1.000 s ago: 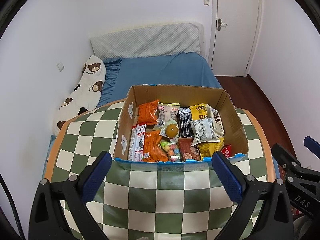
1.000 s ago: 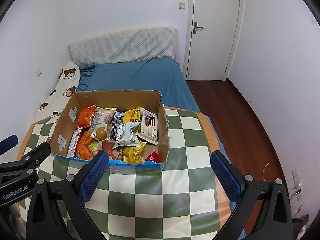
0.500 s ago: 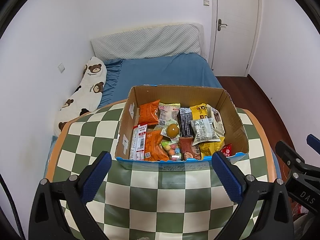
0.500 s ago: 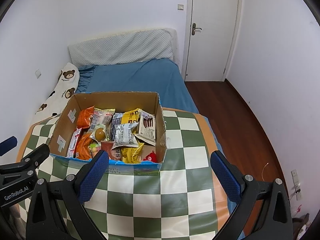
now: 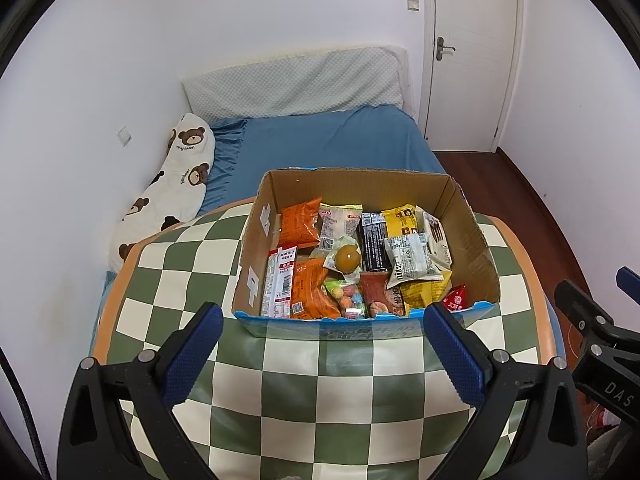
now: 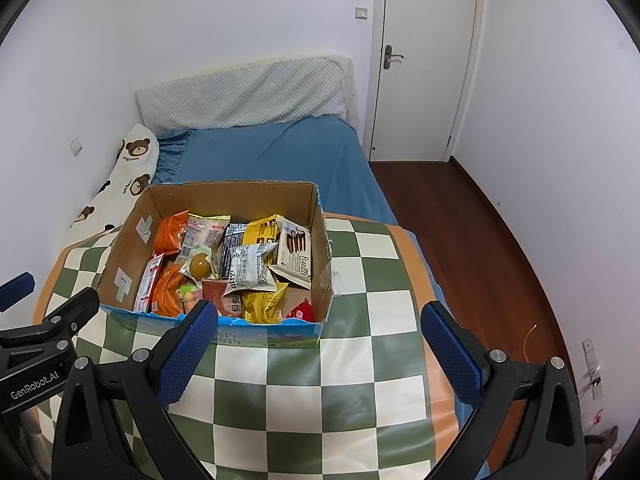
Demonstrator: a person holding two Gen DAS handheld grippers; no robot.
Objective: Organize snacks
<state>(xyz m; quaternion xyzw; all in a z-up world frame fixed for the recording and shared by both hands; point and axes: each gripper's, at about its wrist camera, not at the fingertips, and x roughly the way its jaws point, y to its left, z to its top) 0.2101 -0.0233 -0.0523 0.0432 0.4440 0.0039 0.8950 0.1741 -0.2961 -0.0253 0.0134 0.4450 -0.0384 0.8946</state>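
grippers hovering over table's near edge: left gripper [image 5: 320,344] and right gripper [image 6: 318,340] both gaping wide, gripping nothing. snacks [image 5: 352,264] all lying jumbled inside cardboard box [image 5: 478,248] at table [image 5: 280,400] centre; sorting stage unclear.

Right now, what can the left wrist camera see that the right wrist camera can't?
Only the left wrist view shows the left gripper from behind, jaws wide open and empty, with the right gripper's side poking in at the edge.

Only the right wrist view shows the right gripper's open jaws from behind, more of the wooden floor, and a wall socket.

Both show the cardboard box full of snacks on the checkered table, the blue bed, the teddy-bear pillow and the white door.
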